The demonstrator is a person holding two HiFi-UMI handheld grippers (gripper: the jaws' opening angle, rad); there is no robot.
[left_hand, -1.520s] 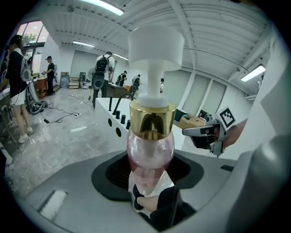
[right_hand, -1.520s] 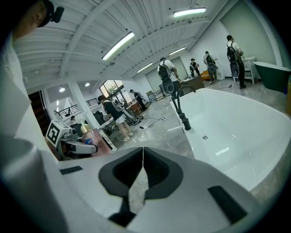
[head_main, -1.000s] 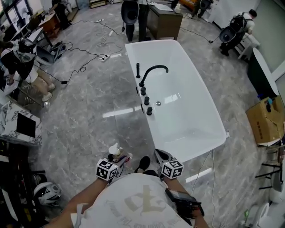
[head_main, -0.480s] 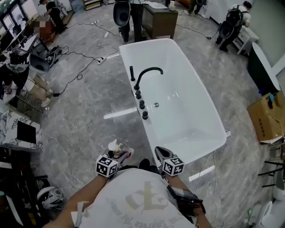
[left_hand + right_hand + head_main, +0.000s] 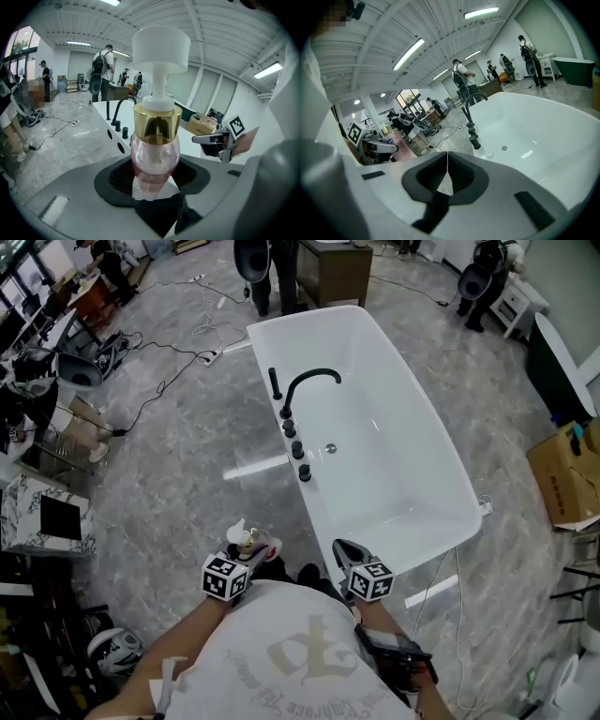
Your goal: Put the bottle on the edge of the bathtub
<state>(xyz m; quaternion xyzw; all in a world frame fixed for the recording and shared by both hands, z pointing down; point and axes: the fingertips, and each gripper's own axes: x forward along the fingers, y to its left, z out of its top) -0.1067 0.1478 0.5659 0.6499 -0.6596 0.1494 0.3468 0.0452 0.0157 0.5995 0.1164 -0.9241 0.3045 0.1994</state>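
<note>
The bottle [image 5: 155,152] has a pink see-through body, a gold collar and a white pump top. It stands upright between the jaws of my left gripper [image 5: 154,186], which is shut on its lower body. In the head view that left gripper [image 5: 247,552] and the bottle [image 5: 248,541] hang over the grey floor, short of the near end of the white bathtub [image 5: 384,465]. A black faucet [image 5: 305,385] and several black knobs stand on the tub's left rim. My right gripper [image 5: 447,176] is shut with nothing in it, beside the bathtub's [image 5: 543,140] near corner.
Cables [image 5: 178,371] trail over the floor left of the tub. A person [image 5: 262,263] and a brown desk [image 5: 333,268] are beyond its far end. A cardboard box [image 5: 567,474] sits at the right, cluttered desks at the left.
The tub and faucet sit closer and lower in the head view, so I have moved toward the tub. Both grippers keep their hold and place before my body.
</note>
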